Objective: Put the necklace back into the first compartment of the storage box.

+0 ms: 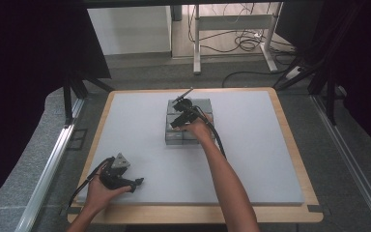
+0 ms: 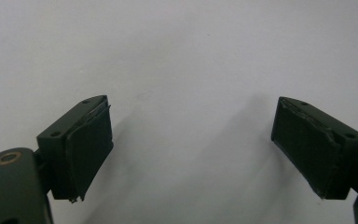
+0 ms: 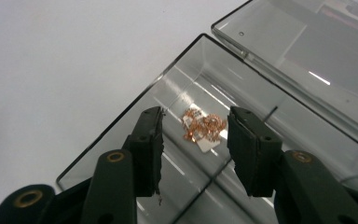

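Your right gripper hangs over the clear compartment box, jaws parted around nothing, with the copper-coloured chain lying loose on the compartment floor between them. Your left gripper rests spread and empty on the grey mat.

Wood-edged table, grey mat, clear box mid-mat

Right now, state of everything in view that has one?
Clear box: open, lid swung back flat.
Copper chain: bunched in a heap on the box floor, between the right tongs' pads, touching neither.
Right tongs: part open over the box, holding nothing.
Left tongs: wide open, holding nothing, over bare grey mat.
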A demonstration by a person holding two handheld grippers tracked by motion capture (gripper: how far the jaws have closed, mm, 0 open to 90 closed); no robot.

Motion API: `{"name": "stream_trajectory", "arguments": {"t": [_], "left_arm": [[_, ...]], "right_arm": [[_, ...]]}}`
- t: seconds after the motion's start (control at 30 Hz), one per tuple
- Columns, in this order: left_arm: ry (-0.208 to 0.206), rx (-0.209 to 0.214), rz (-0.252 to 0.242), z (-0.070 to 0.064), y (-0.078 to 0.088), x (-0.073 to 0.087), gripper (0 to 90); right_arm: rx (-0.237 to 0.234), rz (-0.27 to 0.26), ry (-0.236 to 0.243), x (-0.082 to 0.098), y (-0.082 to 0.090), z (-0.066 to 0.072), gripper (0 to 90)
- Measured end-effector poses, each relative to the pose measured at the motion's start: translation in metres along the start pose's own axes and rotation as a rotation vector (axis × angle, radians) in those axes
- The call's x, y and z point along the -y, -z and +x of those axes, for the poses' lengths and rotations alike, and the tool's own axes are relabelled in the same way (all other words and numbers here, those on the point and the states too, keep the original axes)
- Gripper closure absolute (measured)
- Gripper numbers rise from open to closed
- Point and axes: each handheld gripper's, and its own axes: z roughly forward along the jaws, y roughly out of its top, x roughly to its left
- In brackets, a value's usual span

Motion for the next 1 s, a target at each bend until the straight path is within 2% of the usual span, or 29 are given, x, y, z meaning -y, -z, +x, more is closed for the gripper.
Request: {"name": "stream_trajectory", "arguments": {"t": [0.17,0.37,0.67,0.8,1.0], "left_arm": [[0.007,0.000,-0.002,0.000,0.000,0.000,12.8],[0.008,-0.003,-0.006,0.001,0.001,-0.001,12.8],[0.017,-0.010,0.001,-0.001,-0.001,-0.001,12.7],[0.025,-0.005,0.001,-0.001,-0.003,-0.001,12.6],[0.033,0.004,0.004,-0.001,-0.005,-0.002,12.4]], "right_arm": [[-0.013,-0.025,0.023,0.015,0.017,0.001,47.2],[-0.007,-0.088,0.006,0.040,0.044,0.001,37.4],[0.013,-0.161,0.014,0.101,0.090,0.000,34.2],[0.012,-0.187,0.031,0.128,0.107,-0.001,33.3],[0.033,-0.200,0.017,0.173,0.125,-0.007,32.5]]}}
